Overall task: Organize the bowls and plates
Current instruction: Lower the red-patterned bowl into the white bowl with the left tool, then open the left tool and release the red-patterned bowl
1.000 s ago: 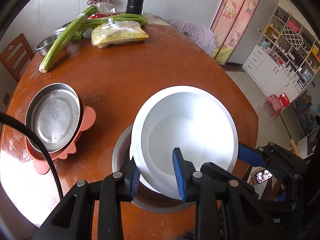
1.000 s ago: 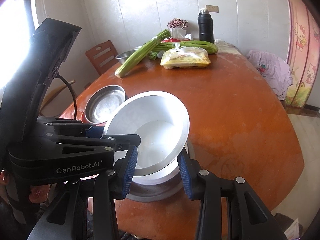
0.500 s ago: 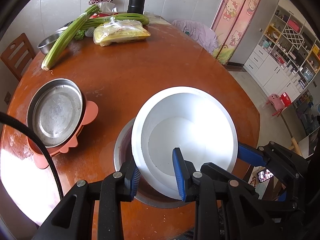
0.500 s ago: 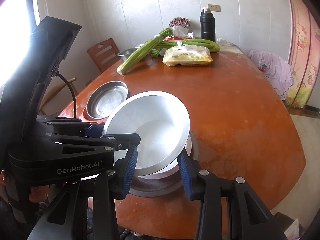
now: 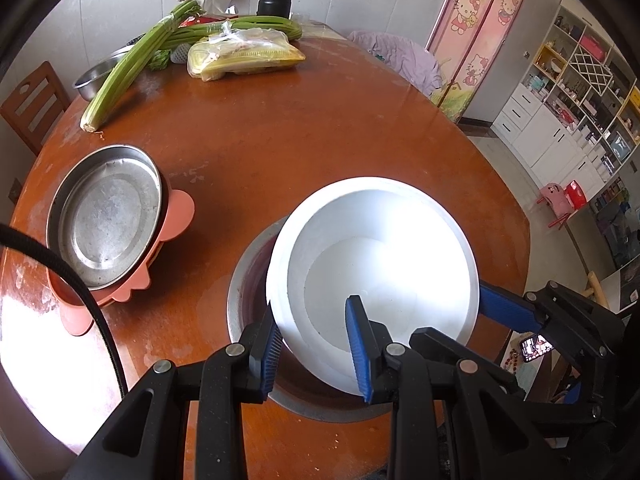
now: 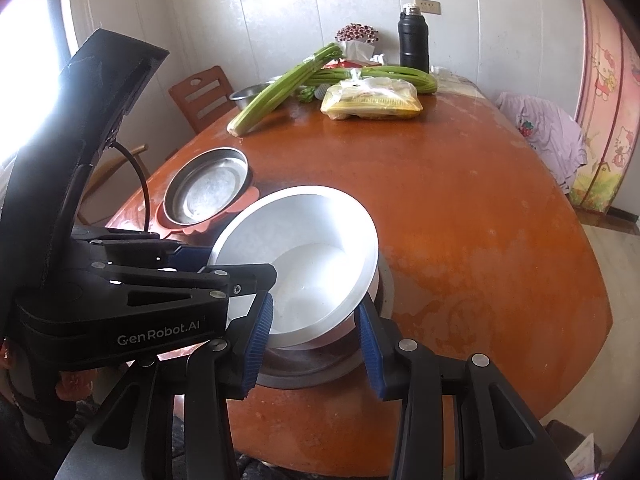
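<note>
The round white bowl point(image 5: 384, 264) is being held tilted over the wide steel basin point(image 5: 248, 280), its rim clamped by the left gripper point(image 5: 316, 348) and right gripper point(image 6: 316, 320). The steel plate point(image 5: 104, 216) is already sitting stacked on the pink tray point(image 5: 176, 216); nesting is being completed.

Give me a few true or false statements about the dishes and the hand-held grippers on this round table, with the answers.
1. Both hand-held grippers grip the white bowl: the left hand-held gripper and the right hand-held gripper. True.
2. The white bowl lies flat on bare table. False: it is tilted over a steel basin.
3. The steel plate sits on a pink plate. True.
4. The black flask lies on its side. False: it stands upright.
</note>
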The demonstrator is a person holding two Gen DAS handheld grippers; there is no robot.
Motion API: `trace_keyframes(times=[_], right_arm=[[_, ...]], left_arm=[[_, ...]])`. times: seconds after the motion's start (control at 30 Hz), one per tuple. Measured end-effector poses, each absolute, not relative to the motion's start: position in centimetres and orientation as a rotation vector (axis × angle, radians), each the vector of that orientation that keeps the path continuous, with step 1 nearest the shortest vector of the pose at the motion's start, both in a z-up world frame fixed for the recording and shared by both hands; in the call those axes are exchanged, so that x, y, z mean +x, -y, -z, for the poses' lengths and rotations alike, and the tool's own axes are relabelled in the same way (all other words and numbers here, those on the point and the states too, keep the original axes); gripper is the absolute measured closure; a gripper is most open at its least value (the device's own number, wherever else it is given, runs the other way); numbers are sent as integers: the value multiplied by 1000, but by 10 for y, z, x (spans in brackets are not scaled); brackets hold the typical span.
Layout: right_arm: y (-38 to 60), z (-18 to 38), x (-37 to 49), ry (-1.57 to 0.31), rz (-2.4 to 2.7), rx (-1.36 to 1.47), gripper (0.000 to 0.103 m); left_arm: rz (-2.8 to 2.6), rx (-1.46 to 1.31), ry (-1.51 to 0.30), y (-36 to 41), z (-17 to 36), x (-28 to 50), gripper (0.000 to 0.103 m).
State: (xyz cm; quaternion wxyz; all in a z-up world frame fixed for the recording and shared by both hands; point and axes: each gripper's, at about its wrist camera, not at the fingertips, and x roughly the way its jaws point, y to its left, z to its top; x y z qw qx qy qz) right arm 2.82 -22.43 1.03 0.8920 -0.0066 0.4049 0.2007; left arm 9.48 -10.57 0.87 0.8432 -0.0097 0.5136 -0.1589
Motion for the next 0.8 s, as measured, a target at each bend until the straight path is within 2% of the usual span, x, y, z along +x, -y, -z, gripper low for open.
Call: trace_keyframes(times=[0.27,0.43,0.6,0.8], right_arm=[[228,-9,30,-841,-392,-31,59],[230,-12,28,-822,-381,-38,55],[231,-17,27,-793,-366,-42,49],[234,-19,33,-789,-321,-38,46]], left_arm=[[310,-27,-1080,99,-8,94,72],[297,-35,-1064,92,-11,92,72],[228,15,-1010,89,-19,86,65],[214,23,-977,84,-23,82,55]])
